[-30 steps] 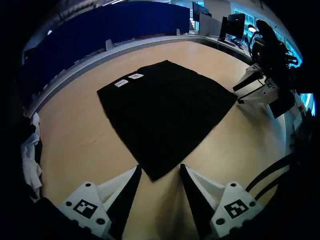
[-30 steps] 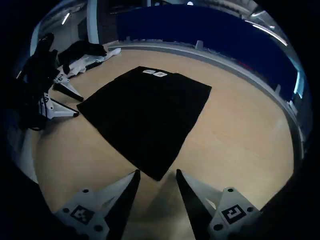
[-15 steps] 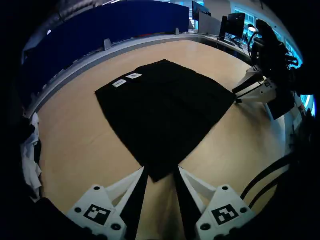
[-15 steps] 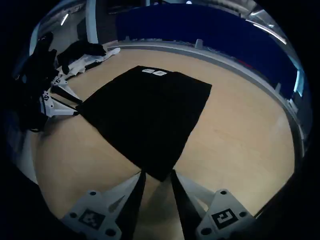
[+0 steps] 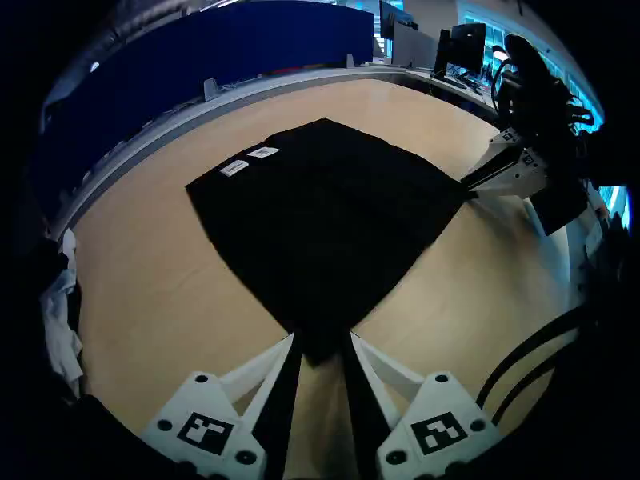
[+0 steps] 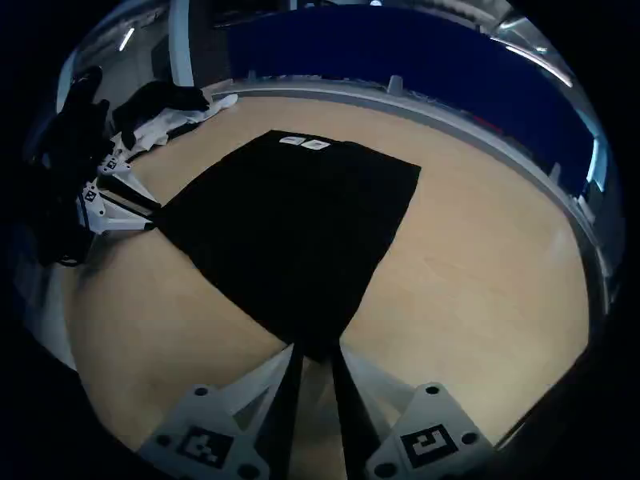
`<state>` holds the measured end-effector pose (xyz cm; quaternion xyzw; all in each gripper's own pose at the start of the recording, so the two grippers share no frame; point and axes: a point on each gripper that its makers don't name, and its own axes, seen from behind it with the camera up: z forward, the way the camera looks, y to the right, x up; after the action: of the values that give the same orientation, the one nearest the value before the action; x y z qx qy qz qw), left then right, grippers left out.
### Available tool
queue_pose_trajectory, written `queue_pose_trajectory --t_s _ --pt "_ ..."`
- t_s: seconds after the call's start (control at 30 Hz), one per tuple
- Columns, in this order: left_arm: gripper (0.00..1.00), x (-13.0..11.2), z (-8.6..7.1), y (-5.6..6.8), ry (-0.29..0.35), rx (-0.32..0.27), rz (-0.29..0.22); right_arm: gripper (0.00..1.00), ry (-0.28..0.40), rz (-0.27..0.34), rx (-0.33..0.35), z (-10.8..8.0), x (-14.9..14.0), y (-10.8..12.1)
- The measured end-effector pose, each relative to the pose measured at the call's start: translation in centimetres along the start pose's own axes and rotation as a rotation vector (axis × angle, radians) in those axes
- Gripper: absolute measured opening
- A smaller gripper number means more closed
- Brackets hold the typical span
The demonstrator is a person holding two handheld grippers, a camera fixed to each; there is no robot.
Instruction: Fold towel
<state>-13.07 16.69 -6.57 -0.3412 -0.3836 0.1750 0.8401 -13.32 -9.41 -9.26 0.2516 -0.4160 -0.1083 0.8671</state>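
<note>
Table (image 5: 160,280): light wood top, biggest thing in frame, with a blue partition (image 5: 200,48) along its far edge. Monitors (image 5: 456,44) sit past the far corner.

Towel (image 5: 320,216): black, lies flat and spread out mid-table, roughly square, so no clear long axis. In each gripper view one corner points straight at the camera and the diagonal runs away from it. Two white labels (image 5: 248,160) sit on the edge opposite the grippers.

Clothes pile (image 6: 168,112): white and black, heaped at the table edge, well apart from the towel.

Left gripper (image 5: 322,340): fingers drawn in tight, clamped on the towel's near corner. The right gripper view shows it at the towel's left corner (image 6: 148,216), held by a dark-gloved hand.

Right gripper (image 6: 314,348): fingers almost together, pinching the neighbouring corner of the same edge. The left gripper view shows it at the towel's right corner (image 5: 480,180).

Nothing lies on the towel between the two held corners.
</note>
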Motion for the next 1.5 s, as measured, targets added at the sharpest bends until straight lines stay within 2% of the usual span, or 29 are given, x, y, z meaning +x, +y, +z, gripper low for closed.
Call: queue_pose_trajectory --t_s 0.17,0.43,0.7,1.0,1.3,1.5 --pt "0.20 0.0 0.2 0.4 -0.003 -0.004 0.025 0.17 -0.004 0.007 0.001 -0.1 -0.1 0.1" --pt "0.10 0.0 0.1 0.2 -0.011 0.009 0.024 0.13 -0.008 0.009 0.005 -0.2 -0.1 0.0" --pt "0.08 0.2 -0.2 -0.6 -0.016 0.015 -0.009 0.13 0.008 0.019 0.020 -0.6 0.7 -0.2" --pt "0.08 1.0 -0.9 -0.9 0.000 0.029 -0.011 0.13 0.032 0.016 0.019 -1.0 2.3 -0.2" --pt "0.08 2.5 -3.0 -0.8 0.018 0.039 -0.063 0.13 0.077 0.034 0.014 -3.0 4.4 -0.2" --pt "0.08 3.8 -4.6 -0.9 0.027 0.049 -0.071 0.12 0.110 0.034 0.007 -4.9 6.1 -0.4"
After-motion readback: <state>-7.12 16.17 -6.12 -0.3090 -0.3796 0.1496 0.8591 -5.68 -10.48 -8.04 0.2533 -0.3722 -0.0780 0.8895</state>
